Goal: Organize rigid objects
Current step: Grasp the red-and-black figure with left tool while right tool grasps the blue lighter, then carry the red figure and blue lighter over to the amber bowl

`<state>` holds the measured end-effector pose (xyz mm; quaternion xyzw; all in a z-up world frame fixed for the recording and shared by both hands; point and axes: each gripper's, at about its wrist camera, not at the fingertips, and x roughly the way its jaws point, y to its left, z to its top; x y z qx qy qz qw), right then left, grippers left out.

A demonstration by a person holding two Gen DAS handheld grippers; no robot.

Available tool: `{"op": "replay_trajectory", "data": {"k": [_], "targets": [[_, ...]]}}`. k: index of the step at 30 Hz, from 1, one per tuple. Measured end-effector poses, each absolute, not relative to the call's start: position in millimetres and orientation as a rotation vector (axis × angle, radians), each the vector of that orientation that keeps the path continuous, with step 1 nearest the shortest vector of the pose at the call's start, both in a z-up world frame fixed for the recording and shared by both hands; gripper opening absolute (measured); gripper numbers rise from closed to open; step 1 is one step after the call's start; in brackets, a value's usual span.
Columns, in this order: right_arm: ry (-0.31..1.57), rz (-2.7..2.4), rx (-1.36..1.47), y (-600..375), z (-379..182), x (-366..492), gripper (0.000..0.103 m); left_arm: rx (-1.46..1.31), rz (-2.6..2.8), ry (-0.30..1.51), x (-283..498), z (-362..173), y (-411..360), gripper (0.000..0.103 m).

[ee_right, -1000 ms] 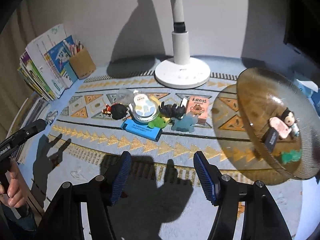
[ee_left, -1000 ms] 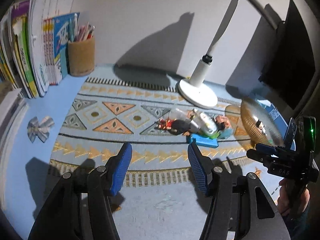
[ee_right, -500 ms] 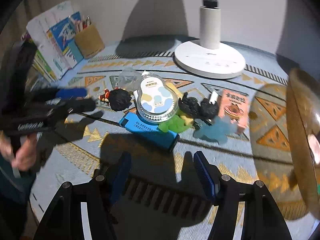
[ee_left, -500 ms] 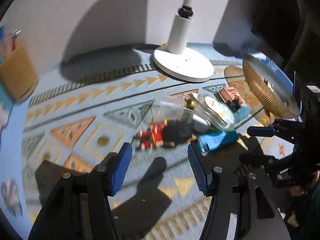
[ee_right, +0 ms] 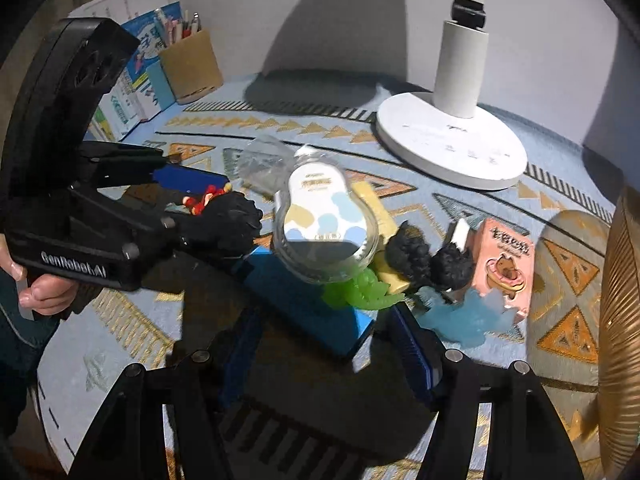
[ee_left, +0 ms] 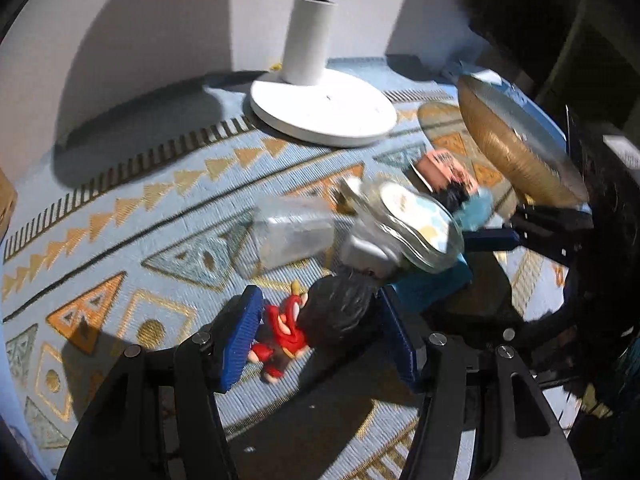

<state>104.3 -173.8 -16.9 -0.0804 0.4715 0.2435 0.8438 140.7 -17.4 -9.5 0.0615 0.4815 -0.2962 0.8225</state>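
Left wrist: left gripper (ee_left: 316, 334) spread around doll (ee_left: 316, 320), not yet pinching | right gripper (ee_right: 324, 340) spread over blue box (ee_right: 308, 304) | pile still on worktop (ee_left: 120, 208) beside bowl (ee_left: 516, 152) | task barely begun, I judge

Plain white wall (ee_right: 320, 12) across frame top, hard shadows on it, white lamp base (ee_right: 452, 140) upper right, blue patterned mat (ee_right: 560, 200) over bench, pen holder (ee_right: 192, 66) and books (ee_right: 132, 80) upper left
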Motion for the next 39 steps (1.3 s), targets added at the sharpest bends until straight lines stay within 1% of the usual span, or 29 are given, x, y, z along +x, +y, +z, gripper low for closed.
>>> {"op": "replay_trajectory", "data": {"k": [1, 3, 7, 11, 13, 14, 15, 16, 17, 18, 20, 23, 26, 32, 36, 39], "targets": [[1.0, 0.527, -0.166, -174, -16, 102, 0.059, 0.151, -0.639, 1.017, 135, -8, -19, 0.057], [1.006, 0.572, -0.168, -172, -14, 92, 0.057, 0.179, -0.66, 1.007, 127, -5, -20, 0.057], [1.001, 0.606, -0.203, -165, -14, 75, 0.057, 0.199, -0.669, 0.999, 122, -3, -23, 0.057], [0.993, 0.582, -0.189, -160, -14, 86, 0.057, 0.194, -0.634, 1.009, 130, -8, -24, 0.058], [0.982, 0.576, -0.198, -157, -15, 90, 0.054, 0.164, -0.636, 1.014, 133, -10, -20, 0.057], [0.972, 0.568, -0.216, -154, -16, 90, 0.051, 0.164, -0.632, 1.01, 132, -10, -20, 0.053], [0.963, 0.562, -0.232, -151, -16, 90, 0.041, 0.161, -0.626, 1.005, 132, -10, -19, 0.05], [0.958, 0.566, -0.239, -150, -16, 89, 0.034, 0.157, -0.622, 1.005, 132, -10, -18, 0.047], [0.95, 0.572, -0.245, -148, -16, 87, 0.029, 0.157, -0.61, 0.999, 131, -9, -17, 0.038], [0.946, 0.575, -0.248, -147, -16, 84, 0.024, 0.159, -0.599, 0.995, 131, -9, -17, 0.033], [0.953, 0.582, -0.243, -147, -15, 79, 0.024, 0.142, -0.591, 0.993, 128, -9, -16, 0.031], [0.967, 0.594, -0.206, -153, -12, 66, 0.023, 0.175, -0.558, 0.965, 110, -7, -21, 0.031], [0.971, 0.562, -0.197, -169, -11, 42, 0.024, 0.139, -0.545, 0.977, 88, -8, -20, 0.031], [1.002, 0.393, -0.104, -239, -9, 0, 0.024, 0.047, -0.541, 0.995, 40, -6, -14, 0.031], [1.002, 0.291, -0.084, -273, -9, -12, 0.024, 0.024, -0.521, 1.0, 31, -9, -16, 0.031], [0.997, 0.276, -0.085, -275, -9, -14, 0.024, 0.006, -0.503, 1.011, 31, -9, -16, 0.032]]}}
